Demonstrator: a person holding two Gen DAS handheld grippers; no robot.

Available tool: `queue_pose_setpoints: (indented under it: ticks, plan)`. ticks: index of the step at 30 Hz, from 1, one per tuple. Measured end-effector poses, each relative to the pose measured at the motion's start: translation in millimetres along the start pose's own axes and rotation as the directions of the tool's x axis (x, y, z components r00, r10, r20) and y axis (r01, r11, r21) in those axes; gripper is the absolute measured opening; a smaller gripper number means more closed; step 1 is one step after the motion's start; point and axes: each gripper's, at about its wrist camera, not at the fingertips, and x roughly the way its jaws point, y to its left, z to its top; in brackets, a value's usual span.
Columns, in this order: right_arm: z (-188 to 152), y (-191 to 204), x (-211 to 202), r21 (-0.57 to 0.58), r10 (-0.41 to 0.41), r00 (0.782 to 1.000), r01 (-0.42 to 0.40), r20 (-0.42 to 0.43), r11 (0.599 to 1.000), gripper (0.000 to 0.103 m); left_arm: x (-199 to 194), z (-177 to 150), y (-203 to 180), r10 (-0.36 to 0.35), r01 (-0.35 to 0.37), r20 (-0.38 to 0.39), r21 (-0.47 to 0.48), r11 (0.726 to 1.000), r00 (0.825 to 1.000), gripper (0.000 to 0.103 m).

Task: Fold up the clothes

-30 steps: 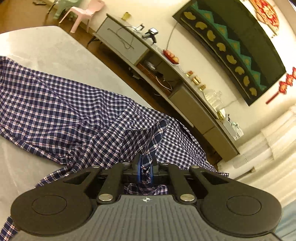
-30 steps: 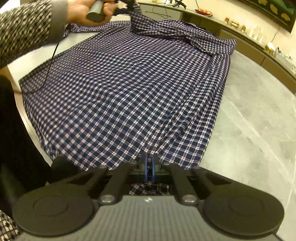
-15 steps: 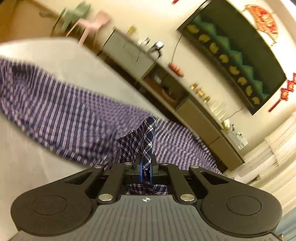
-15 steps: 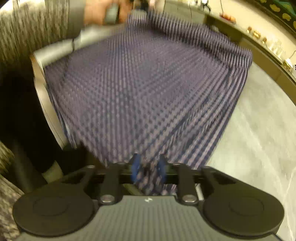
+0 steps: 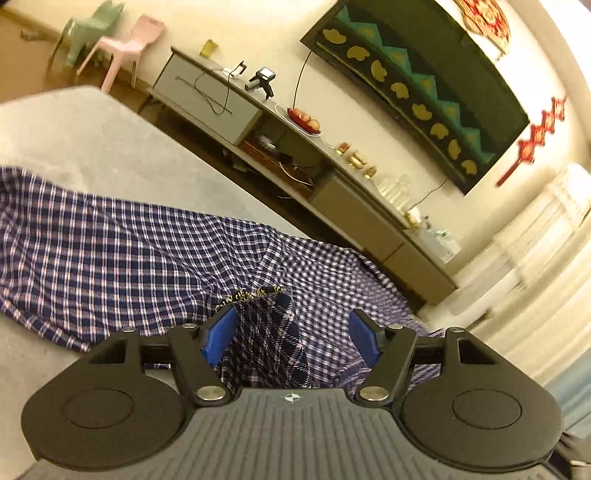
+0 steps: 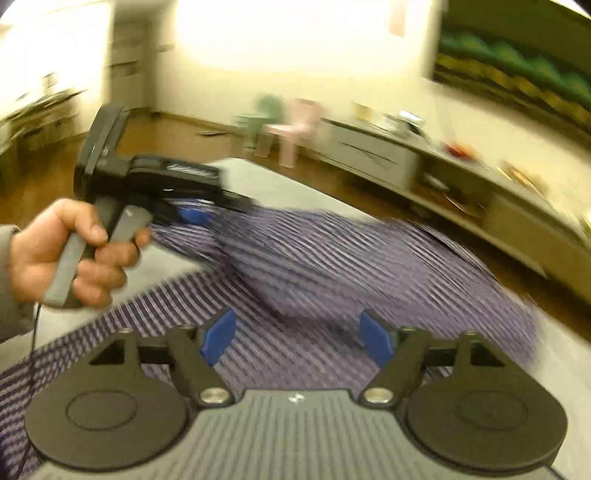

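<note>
Both grippers just opened: left gripper (image 5: 291,332) jaws spread w/ a raised fold of the checked shirt (image 5: 129,251) loose between them, right gripper (image 6: 297,338) jaws spread over cloth, nothing pinched. Shirt lies on the grey table (image 5: 74,133), long axis running alongside the wall cabinet (image 5: 354,206).

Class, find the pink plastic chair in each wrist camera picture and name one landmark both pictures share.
Left wrist view: the pink chair stands at the top left, by the wall, beside a green chair.
Right wrist view: the pink chair, blurred, is upper centre, beyond the table.
Shared landmark: the long grey sideboard along the wall.
</note>
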Motion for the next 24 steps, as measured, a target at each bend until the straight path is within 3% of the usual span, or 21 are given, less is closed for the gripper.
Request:
queue_pose_setpoints:
  ticks: [2,4,6,7,8,11,13,17,19,21,24]
  plan:
    - [11.5,18.9,54.3,-0.105,0.009,1.000,-0.012,-0.029,0.994,0.078,-7.9,2.8,5.8,-0.033,0.033,0.016,-0.016,0.999,0.999,0.070]
    - [20.3,21.1,93.5,-0.152,0.004,0.998,-0.014,-0.063,0.988,0.070,-15.3,6.2,7.4,-0.046,0.045,0.035,0.018,0.999,0.998,0.074]
    - [26.8,3.7,114.8,-0.133,-0.010,0.995,-0.004,-0.099,0.991,0.016,-22.0,10.0,7.1,-0.047,0.042,0.058,0.077,0.996,0.997,0.081]
    - [30.0,-5.1,125.5,-0.124,-0.016,0.993,0.002,-0.117,0.992,0.004,-24.7,11.8,6.1,-0.044,0.035,0.073,0.120,0.992,0.996,0.085]
    - [33.2,-13.8,136.2,-0.115,-0.023,0.991,0.007,-0.135,0.993,0.003,-25.6,13.9,4.4,-0.051,0.037,0.083,0.159,0.987,0.995,0.087]
    - [40.8,-66.1,118.2,0.099,0.088,0.992,-0.078,-0.091,0.992,0.003,-13.3,19.5,1.7,-0.093,0.078,0.055,0.238,0.968,0.994,0.089]
    - [38.6,-99.8,108.9,0.248,0.204,0.977,-0.185,-0.054,0.951,0.003,4.9,21.1,-0.8,-0.126,0.119,0.009,0.271,0.955,0.992,0.092]
    - [31.6,-136.3,103.3,0.346,0.343,0.939,-0.332,0.030,0.878,0.003,52.1,19.6,-8.9,-0.143,0.164,-0.090,0.304,0.938,0.986,0.096]
    - [28.6,-144.7,103.8,0.362,0.371,0.927,-0.367,0.059,0.857,0.003,76.0,19.6,-1.1,-0.177,0.208,-0.167,0.194,0.959,0.970,0.096]
    - [24.4,-153.5,103.9,0.377,0.406,0.909,-0.409,0.092,0.831,0.003,98.1,17.2,14.5,-0.243,0.251,-0.247,0.001,0.968,0.938,0.097]
    - [18.9,-167.7,101.7,0.397,0.453,0.878,-0.475,0.154,0.785,0.003,112.2,8.9,32.6,-0.340,0.288,-0.269,-0.214,0.933,0.901,0.102]
